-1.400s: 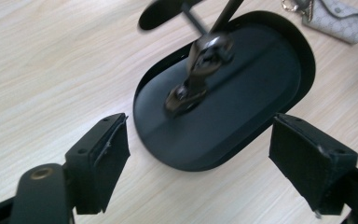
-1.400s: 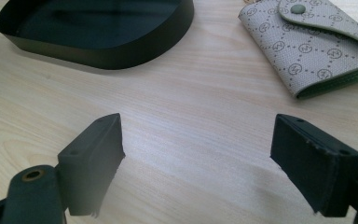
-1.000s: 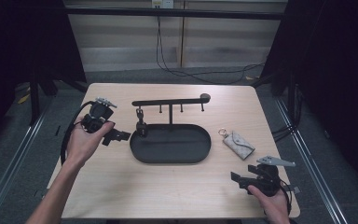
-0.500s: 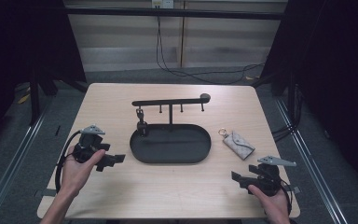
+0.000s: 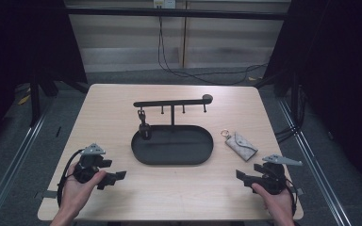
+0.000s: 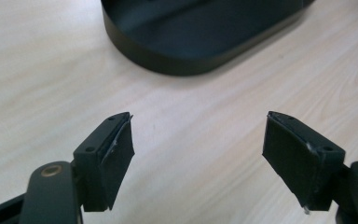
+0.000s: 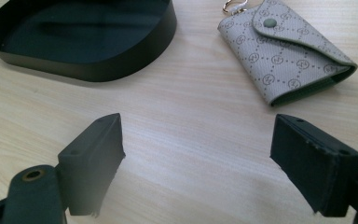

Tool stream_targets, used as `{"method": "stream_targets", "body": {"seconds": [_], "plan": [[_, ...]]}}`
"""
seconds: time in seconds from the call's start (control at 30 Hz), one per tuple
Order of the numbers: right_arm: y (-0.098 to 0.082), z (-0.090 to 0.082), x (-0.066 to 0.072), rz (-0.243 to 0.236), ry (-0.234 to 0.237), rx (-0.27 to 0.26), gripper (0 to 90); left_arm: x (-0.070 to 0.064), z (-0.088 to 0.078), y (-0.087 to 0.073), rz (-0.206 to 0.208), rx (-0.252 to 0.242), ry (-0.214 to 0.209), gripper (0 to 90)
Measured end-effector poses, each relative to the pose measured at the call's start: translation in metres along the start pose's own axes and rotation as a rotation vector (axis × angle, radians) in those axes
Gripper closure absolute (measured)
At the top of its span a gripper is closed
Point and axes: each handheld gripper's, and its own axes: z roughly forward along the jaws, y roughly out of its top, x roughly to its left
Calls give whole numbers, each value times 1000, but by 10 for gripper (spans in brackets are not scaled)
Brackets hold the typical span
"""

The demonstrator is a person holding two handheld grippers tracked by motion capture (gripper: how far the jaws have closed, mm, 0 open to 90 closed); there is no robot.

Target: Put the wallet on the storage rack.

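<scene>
Since the earlier frame the left gripper (image 5: 118,177) had come down from the upper left of the table (image 5: 108,103) to the lower left of the high view, near the front edge. Right gripper (image 5: 241,176) had not shifted.

Left gripper: jaws spread wide, just been closing a little, nothing between them; bare wood under them in its own view, tray (image 6: 186,65) rim at upper centre there. Hand (image 5: 78,186) wrapped round the body.

Centre of the high view: black oval tray (image 5: 139,150) with a rack (image 5: 172,101) rising from it, one small dark item (image 5: 143,129) hanging at its left end.

Right of the tray: grey patterned pouch (image 5: 241,145) with a ring, flat on the table, apart from the tray.

Lower right: right gripper released, jaws wide, empty, low over the wood. In its view the pouch (image 7: 284,51) lay at upper right, beyond the jaws, untouched.
</scene>
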Motion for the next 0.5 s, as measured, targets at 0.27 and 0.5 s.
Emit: {"method": "stream_targets", "body": {"seconds": [0.27,0.5], "plan": [[15,10,1,-54,9,62,170,-20,4,-23,23,-32,-34,238],[29,12,-4,-62,10,68,170,-21,5,-31,19,-8,-26,216]]}}
